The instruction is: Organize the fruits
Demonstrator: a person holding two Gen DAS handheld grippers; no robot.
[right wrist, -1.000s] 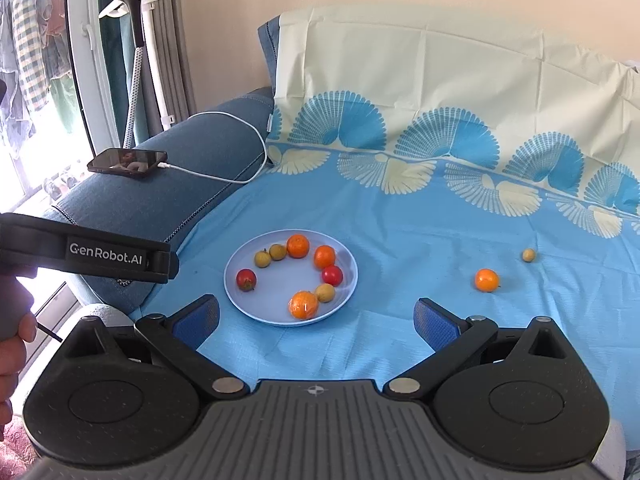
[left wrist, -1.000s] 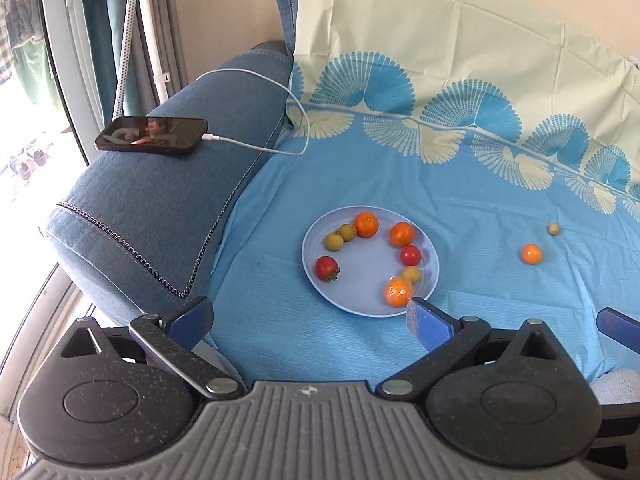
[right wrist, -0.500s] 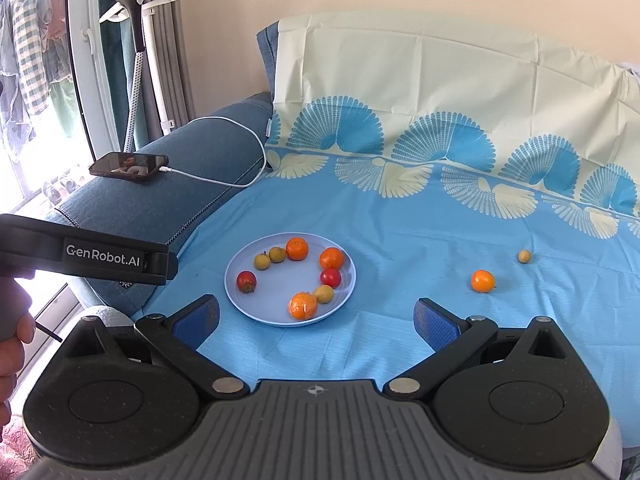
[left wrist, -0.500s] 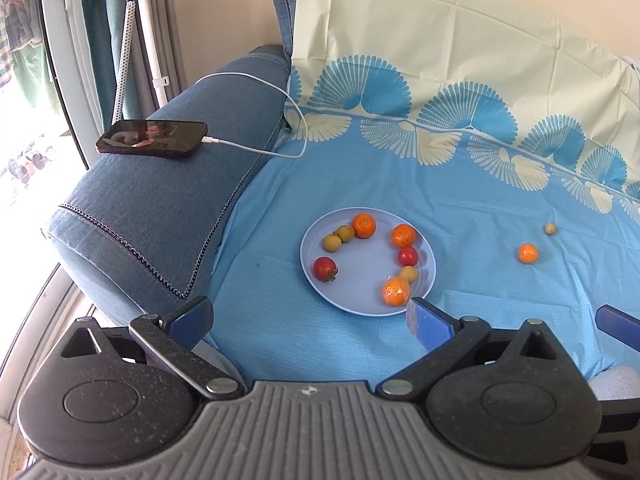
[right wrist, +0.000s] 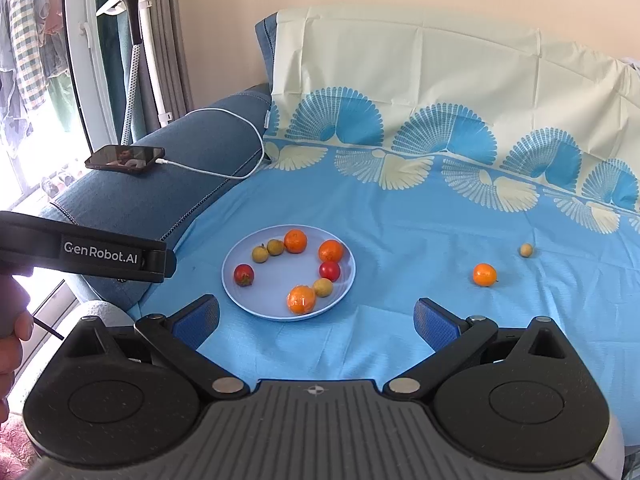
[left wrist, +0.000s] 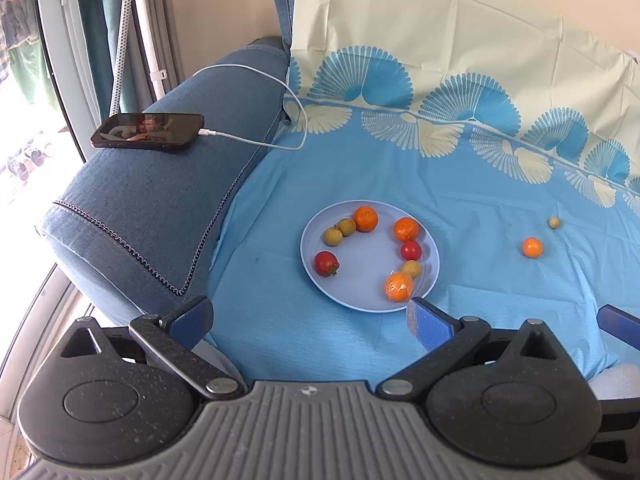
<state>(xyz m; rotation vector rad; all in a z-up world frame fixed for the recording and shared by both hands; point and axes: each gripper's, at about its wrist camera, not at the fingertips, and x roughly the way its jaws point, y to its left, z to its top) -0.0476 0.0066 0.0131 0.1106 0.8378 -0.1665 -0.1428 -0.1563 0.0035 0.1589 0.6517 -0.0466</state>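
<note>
Both tongs wide open, empty: left tongs point(left wrist: 308, 322), right tongs point(right wrist: 316, 320), held back from plate point(right wrist: 240, 296) on blue sheet point(right wrist: 380, 220). Seven fruits on plate, spread along rim. Two strays off to right on sheet: small orange point(right wrist: 485, 275) and yellowish berry point(right wrist: 526, 250), near each other, well apart from plate. Probably next: right tongs to orange. Risks: round fruit rolled on soft sheet when nudged; slipped from pads if pinched off-centre; berry tiny, easily missed. Phone point(right wrist: 125, 158) on sofa arm, out of way.
</note>
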